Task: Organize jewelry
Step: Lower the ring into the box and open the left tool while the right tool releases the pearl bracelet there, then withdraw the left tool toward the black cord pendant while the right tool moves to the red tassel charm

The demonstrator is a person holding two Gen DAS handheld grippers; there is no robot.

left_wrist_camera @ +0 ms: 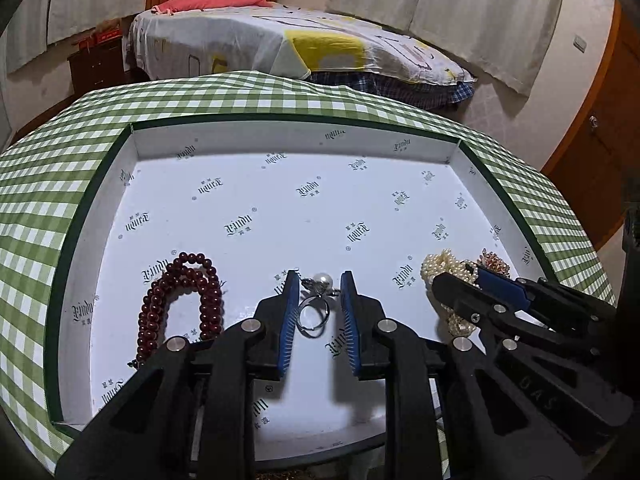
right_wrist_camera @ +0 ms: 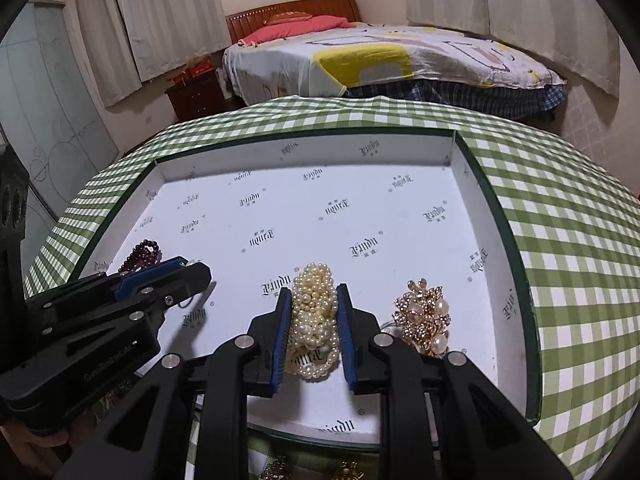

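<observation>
Two tongs over the white tray (left_wrist_camera: 280, 136)

Left gripper (left_wrist_camera: 320, 280) straddles the ring (left_wrist_camera: 314, 312), jaws apart (not pressing); right gripper (right_wrist_camera: 314, 292) pinches the pearl bracelet (right_wrist_camera: 314, 320), both near the tray's front edge

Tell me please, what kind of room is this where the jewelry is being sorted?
Most likely a home bedroom. Behind the table with the green-and-white checked cloth stands a made bed with a wooden headboard and a red pillow, with pale curtains along the walls and a dark wooden nightstand beside the bed.
</observation>
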